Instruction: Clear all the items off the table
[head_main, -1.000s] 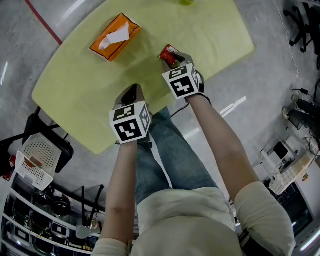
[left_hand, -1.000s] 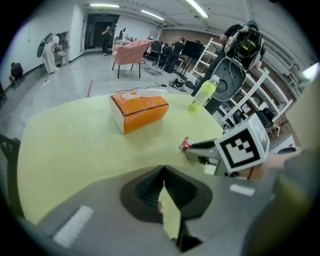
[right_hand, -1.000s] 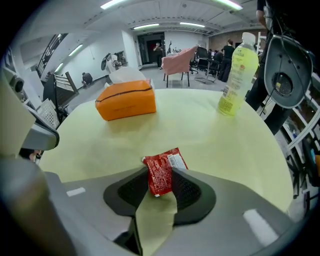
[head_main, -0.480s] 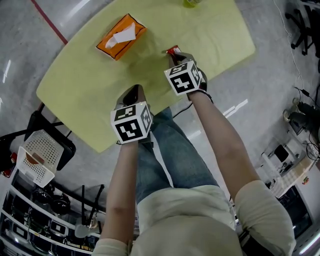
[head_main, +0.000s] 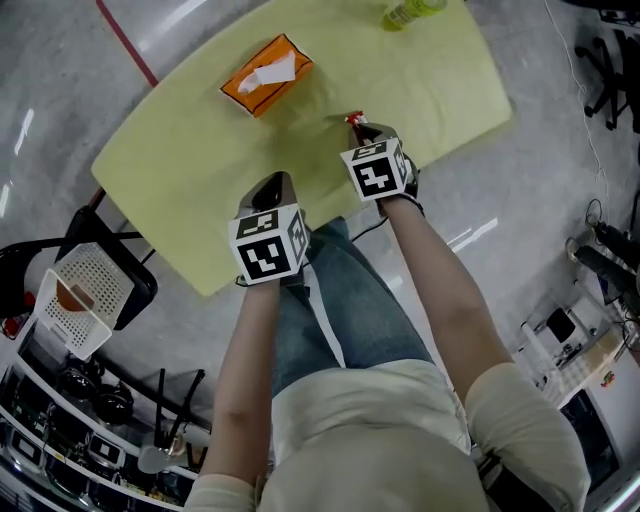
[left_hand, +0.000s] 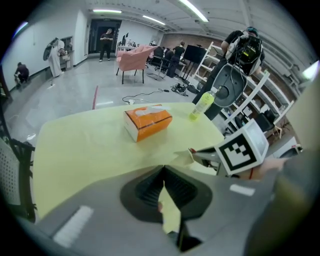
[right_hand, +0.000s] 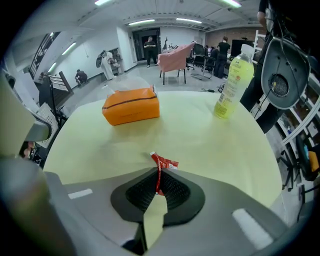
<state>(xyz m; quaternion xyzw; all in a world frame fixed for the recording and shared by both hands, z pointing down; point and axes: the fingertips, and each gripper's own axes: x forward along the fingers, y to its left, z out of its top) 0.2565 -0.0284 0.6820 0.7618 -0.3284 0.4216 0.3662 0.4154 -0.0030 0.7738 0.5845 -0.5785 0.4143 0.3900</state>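
A small red packet (right_hand: 162, 163) sticks out from between the pads of my right gripper (right_hand: 159, 182), whose jaws have just closed on it. In the head view that gripper (head_main: 360, 128) hangs just over the near side of the yellow-green table (head_main: 180, 170), with the packet (head_main: 353, 119) at its tip. My left gripper (head_main: 275, 185) is shut and empty over the table's near edge; its jaws (left_hand: 162, 192) meet with nothing between them. An orange tissue box (head_main: 266, 75) lies at the far left of the table. A green bottle (head_main: 412, 12) stands at the far edge.
A white perforated basket (head_main: 80, 298) sits on a black chair left of the table. Shelves crowded with equipment (head_main: 70, 420) run along the lower left. The person's legs are under the near table edge. Chairs and people stand far across the room (left_hand: 132, 55).
The right gripper's jaws closed on the red packet, which lay on the table a second ago, and it now hangs lifted at their tip. Both grippers have risen a little.
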